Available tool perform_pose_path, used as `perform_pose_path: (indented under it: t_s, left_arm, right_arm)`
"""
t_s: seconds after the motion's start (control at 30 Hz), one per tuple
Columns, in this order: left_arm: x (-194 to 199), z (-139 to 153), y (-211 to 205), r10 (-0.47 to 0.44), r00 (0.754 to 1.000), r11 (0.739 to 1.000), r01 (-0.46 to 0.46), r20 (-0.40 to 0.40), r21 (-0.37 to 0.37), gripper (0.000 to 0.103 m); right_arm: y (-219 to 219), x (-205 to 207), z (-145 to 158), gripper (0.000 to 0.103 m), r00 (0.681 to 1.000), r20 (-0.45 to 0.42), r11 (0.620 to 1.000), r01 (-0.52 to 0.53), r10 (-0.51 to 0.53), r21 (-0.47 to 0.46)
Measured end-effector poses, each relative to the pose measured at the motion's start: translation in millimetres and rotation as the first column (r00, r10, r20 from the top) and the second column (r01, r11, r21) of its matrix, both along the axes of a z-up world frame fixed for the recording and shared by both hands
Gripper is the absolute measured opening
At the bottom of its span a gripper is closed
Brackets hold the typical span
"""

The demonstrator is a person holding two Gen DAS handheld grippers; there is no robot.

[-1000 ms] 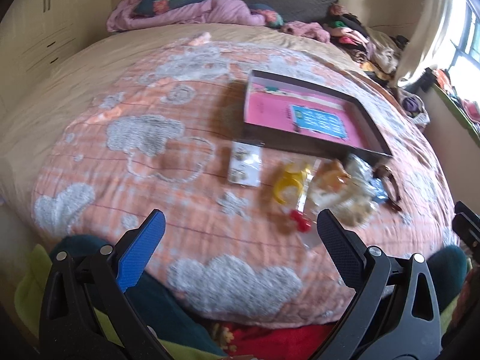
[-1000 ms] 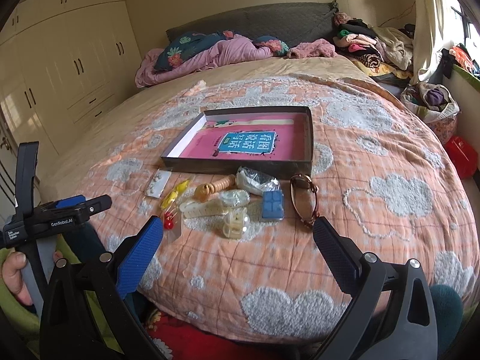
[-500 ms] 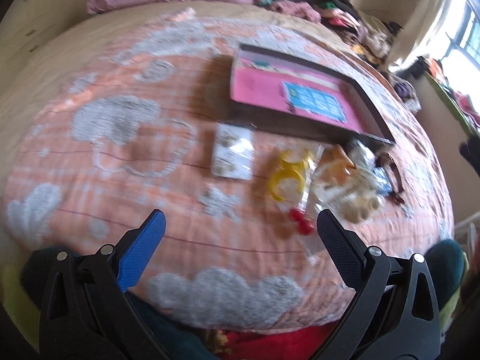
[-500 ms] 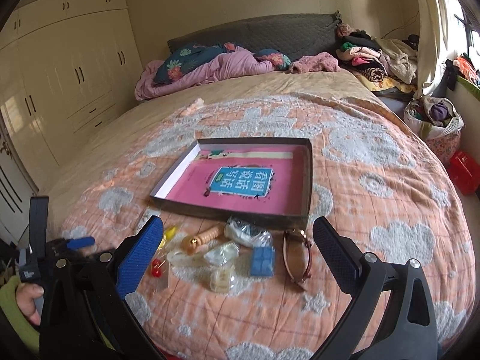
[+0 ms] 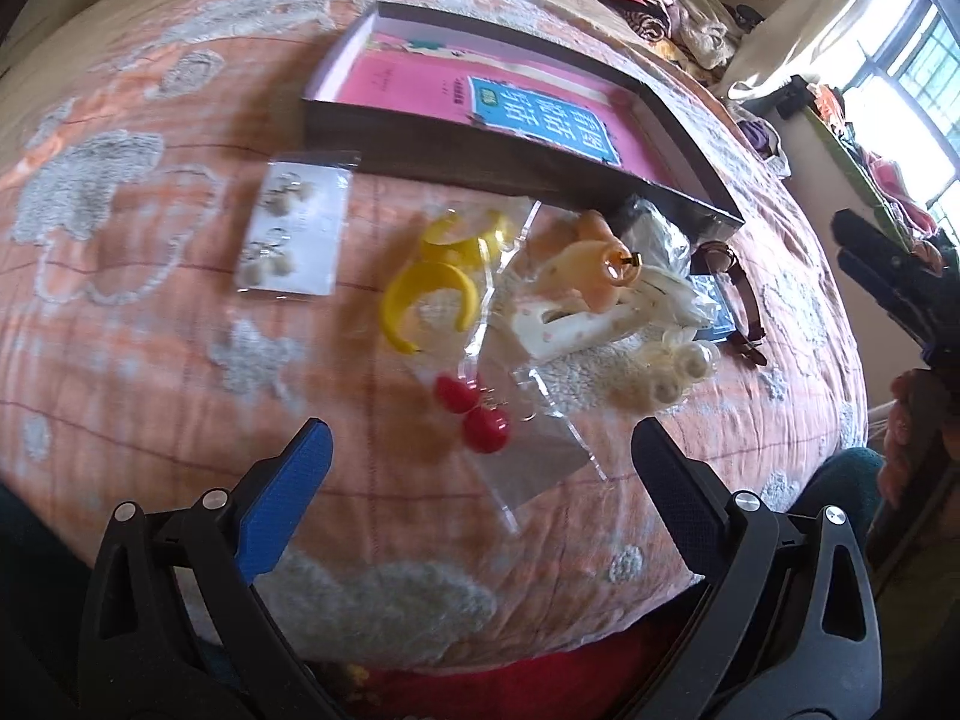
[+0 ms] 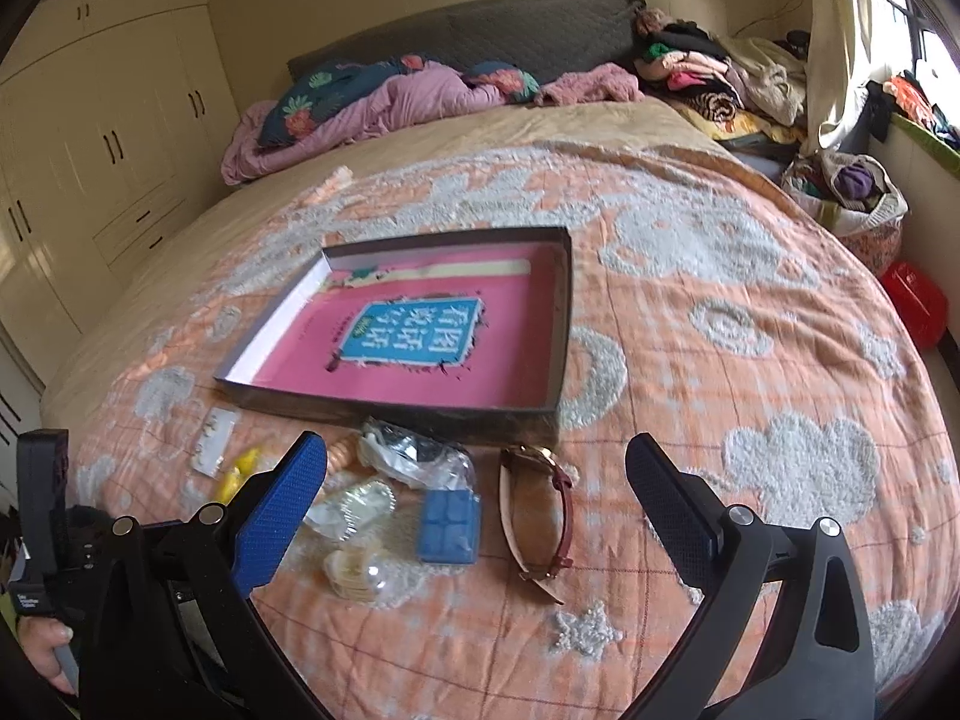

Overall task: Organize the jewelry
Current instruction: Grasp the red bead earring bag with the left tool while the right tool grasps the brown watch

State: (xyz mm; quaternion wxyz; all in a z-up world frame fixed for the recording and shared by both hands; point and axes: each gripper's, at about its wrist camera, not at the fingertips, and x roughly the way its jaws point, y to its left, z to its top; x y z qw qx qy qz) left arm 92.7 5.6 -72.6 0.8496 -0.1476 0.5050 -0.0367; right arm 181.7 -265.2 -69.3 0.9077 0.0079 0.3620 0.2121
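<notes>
Bagged jewelry lies in a row on the orange quilt in front of a shallow dark box [image 5: 510, 165] [image 6: 543, 420] lined in pink. In the left wrist view I see a pearl earring card [image 5: 294, 231], yellow hoops [image 5: 429, 294], red ball earrings [image 5: 474, 414] in a clear bag, a peach clip [image 5: 591, 267] and pearls [image 5: 675, 369]. My left gripper [image 5: 480, 465] hangs open just short of the red earrings. My right gripper [image 6: 477, 477] is open above a blue piece [image 6: 449, 525] and a brown-strapped watch [image 6: 537, 516].
The bed's near edge curves just below both grippers. A pink blanket and pillows [image 6: 384, 102] lie at the headboard, with clothes piled at the far right [image 6: 708, 72]. Cupboards [image 6: 90, 144] line the left wall. A red container [image 6: 915, 303] sits on the floor at right.
Both grippers have moved forward and lower toward the row of jewelry. The left one has swung right, from the bare quilt to over the red earrings. Both stay open.
</notes>
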Motion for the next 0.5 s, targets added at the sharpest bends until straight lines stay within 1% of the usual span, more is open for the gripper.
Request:
perform_pose_path:
  t_s: [0.1,0.13,0.2,0.23,0.3,0.33,0.37,0.43,0.47,0.5]
  left_arm:
    - [5.8,-7.4,-10.6,-0.012,1.000,0.999,0.012,-0.001,0.030,0.087]
    - [8.0,-9.8,-12.8,-0.012,1.000,0.999,0.012,-0.007,0.041,0.082]
    - [10.1,-14.0,-15.6,-0.011,1.000,0.998,0.011,-0.007,0.069,0.077]
    - [11.7,-15.7,-16.7,-0.012,1.000,0.996,0.012,0.001,0.092,0.071]
    - [13.1,-16.5,-16.7,-0.022,1.000,0.994,0.020,0.010,0.105,0.066]
    - [13.4,-16.5,-17.1,-0.029,0.999,0.993,0.027,0.017,0.112,0.060]
    - [13.9,-16.8,-17.5,-0.035,0.999,0.992,0.032,0.022,0.122,0.059]
    - [12.8,-16.5,-16.9,-0.046,0.998,0.991,0.041,0.034,0.125,0.057]
    - [12.2,-15.9,-16.3,-0.050,0.998,0.991,0.044,0.039,0.124,0.051]
    - [12.3,-15.0,-15.4,-0.050,0.998,0.991,0.044,0.043,0.124,0.048]
  right_arm:
    - [-0.4,7.8,-14.2,0.099,1.000,-0.028,1.000,0.000,-0.001,-0.015]
    - [-1.1,10.1,-18.0,0.099,0.999,-0.037,1.000,0.002,-0.002,-0.016]
    - [-3.3,14.0,-25.0,0.099,0.999,-0.049,1.000,0.004,-0.005,-0.018]
    - [-4.6,16.1,-28.7,0.099,0.999,-0.053,1.000,0.008,-0.009,-0.024]
    - [-7.9,20.4,-35.1,0.099,0.997,-0.069,0.999,0.016,-0.018,-0.031]
    - [-9.4,22.8,-38.5,0.099,0.997,-0.079,0.999,0.016,-0.018,-0.032]
    - [-10.1,25.2,-41.8,0.099,0.996,-0.087,0.999,0.015,-0.018,-0.035]
    - [-11.8,30.5,-49.1,0.095,0.994,-0.105,0.999,0.015,-0.020,-0.044]
    - [-12.1,32.4,-51.4,0.088,0.993,-0.113,0.999,0.009,-0.014,-0.043]
    - [-11.5,35.7,-55.1,0.082,0.991,-0.130,0.999,0.001,-0.007,-0.045]
